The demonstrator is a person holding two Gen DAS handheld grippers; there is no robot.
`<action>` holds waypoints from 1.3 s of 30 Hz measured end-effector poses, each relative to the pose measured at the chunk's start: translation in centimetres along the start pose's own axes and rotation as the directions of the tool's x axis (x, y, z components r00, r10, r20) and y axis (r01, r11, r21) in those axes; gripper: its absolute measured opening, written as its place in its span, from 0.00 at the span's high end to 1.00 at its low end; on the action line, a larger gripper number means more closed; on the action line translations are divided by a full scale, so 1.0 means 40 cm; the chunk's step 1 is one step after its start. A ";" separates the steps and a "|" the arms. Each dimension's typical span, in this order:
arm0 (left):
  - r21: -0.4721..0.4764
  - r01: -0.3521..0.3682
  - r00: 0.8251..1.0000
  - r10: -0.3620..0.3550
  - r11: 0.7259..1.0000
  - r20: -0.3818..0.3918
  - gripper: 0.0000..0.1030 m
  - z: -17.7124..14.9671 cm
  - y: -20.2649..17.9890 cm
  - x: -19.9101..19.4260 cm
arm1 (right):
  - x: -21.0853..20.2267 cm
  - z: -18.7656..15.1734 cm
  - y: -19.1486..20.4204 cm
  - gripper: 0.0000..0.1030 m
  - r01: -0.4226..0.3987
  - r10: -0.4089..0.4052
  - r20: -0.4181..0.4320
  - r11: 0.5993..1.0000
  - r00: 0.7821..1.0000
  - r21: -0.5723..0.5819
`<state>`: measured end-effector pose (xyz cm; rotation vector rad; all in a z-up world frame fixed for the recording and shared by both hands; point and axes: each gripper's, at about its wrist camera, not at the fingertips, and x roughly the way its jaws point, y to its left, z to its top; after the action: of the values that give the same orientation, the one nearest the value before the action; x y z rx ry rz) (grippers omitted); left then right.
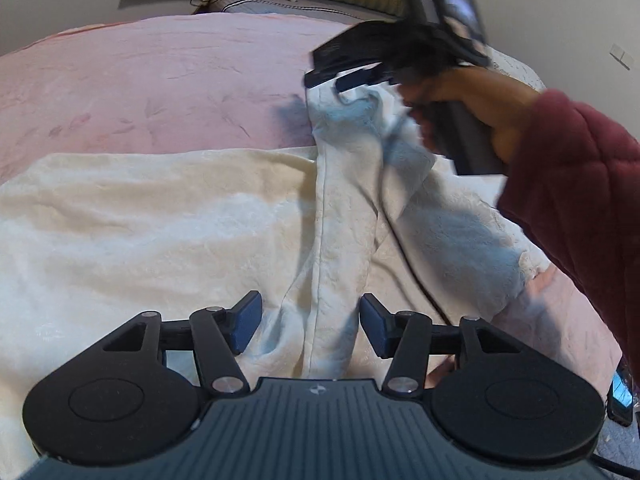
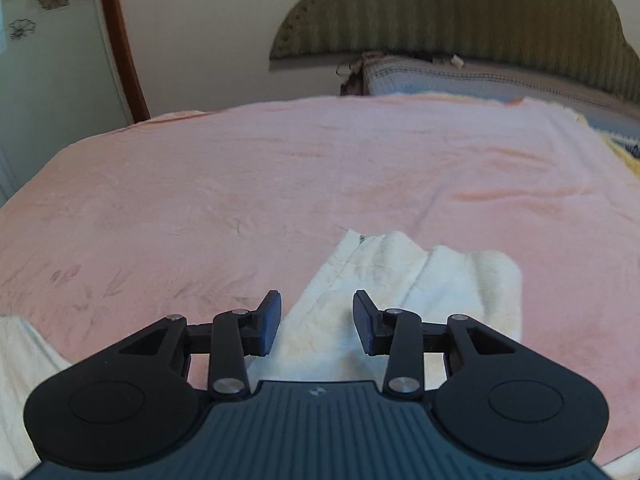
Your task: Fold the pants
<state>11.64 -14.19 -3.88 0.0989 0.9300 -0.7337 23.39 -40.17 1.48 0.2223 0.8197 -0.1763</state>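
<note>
The cream pants (image 1: 168,216) lie spread on the pink bed cover (image 1: 140,92), across the middle of the left wrist view. Left tongs (image 1: 311,322) stand spread over a fold; right tongs (image 2: 316,320) are spread too, pinching nothing, above one pant end.

A bed covered by a pink blanket (image 2: 280,184) fills the lower and middle field in both views, its surface lightly creased. At 12 to 1 o'clock in the right wrist view stands an olive, vertically ribbed headboard (image 2: 460,12) with a scalloped top, and just below it lies a blue-and-white striped pillow (image 2: 460,74). The plain off-white wall (image 2: 200,28) runs behind; at 10 to 11 o'clock a brown wooden frame (image 2: 120,36) borders a pale panel with floral motifs (image 2: 44,8), and light is soft and even.
</note>
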 end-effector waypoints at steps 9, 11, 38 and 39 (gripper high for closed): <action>0.024 0.003 0.999 -0.004 1.000 0.044 0.42 -0.009 -0.006 0.014 | 0.092 0.004 0.002 0.78 0.147 -0.147 -0.014 0.989 0.989 -0.031; 0.038 -0.015 0.998 0.013 0.999 0.056 0.47 0.003 -0.019 0.009 | 0.073 0.009 -0.024 0.88 0.130 -0.131 0.020 0.991 0.991 0.027; 0.238 -0.249 0.965 0.218 0.939 0.148 0.63 -0.025 -0.155 0.055 | -0.336 -0.481 -0.500 0.60 -0.245 -0.010 0.327 0.640 0.945 0.729; 0.246 -0.257 0.962 0.224 0.934 0.155 0.63 -0.026 -0.159 0.056 | -0.331 -0.476 -0.497 0.55 -0.260 -0.004 0.343 0.645 0.940 0.719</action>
<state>7.85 -19.80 -4.80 0.3931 0.6817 -0.6238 -3.63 -53.37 -3.87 1.0334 0.3551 -0.4092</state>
